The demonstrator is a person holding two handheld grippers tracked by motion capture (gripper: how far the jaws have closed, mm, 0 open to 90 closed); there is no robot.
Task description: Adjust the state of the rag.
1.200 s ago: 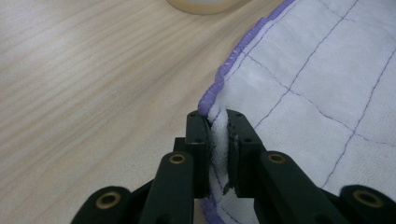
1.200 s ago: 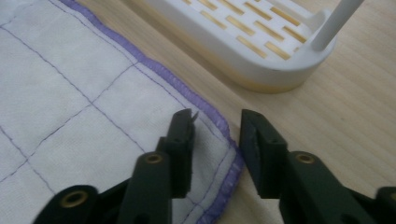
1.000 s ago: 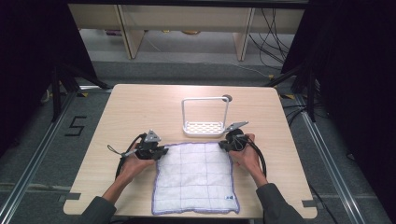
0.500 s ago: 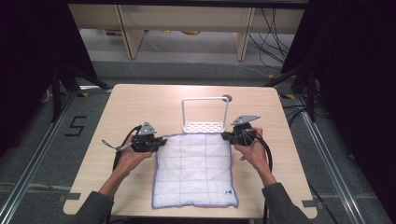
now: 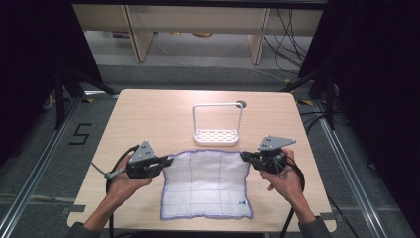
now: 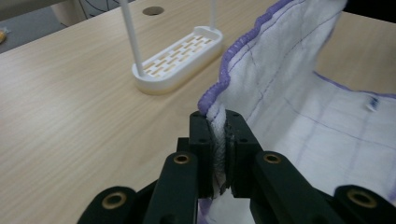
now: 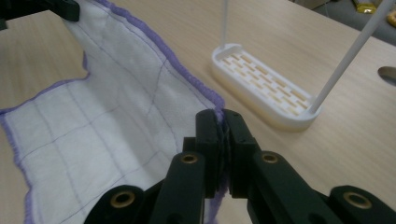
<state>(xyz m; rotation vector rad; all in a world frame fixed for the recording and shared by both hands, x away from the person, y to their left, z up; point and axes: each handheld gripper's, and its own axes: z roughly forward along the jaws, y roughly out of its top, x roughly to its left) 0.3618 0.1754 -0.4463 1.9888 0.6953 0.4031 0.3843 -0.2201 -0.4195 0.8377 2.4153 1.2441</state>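
Note:
A white cloth (image 5: 208, 182) with purple edging and thin grid lines lies spread on the wooden table (image 5: 148, 119). Its far edge is lifted off the surface and stretched between both grippers. My left gripper (image 5: 169, 160) is shut on the cloth's far left corner (image 6: 219, 116). My right gripper (image 5: 243, 156) is shut on the far right corner (image 7: 220, 122). The near part of the cloth (image 7: 84, 140) still rests on the table. A white rack (image 5: 217, 124) with a slotted base and a tall hoop stands just beyond the cloth.
A round hole (image 5: 241, 104) is set in the table behind the rack (image 6: 177, 56). Cables trail from both grippers toward the front edge. Shelving legs and cables stand on the floor past the far edge.
Both grippers have moved away from each other and slightly toward the person, pulling the cloth's far edge taut. The cloth now lies wider and flatter.

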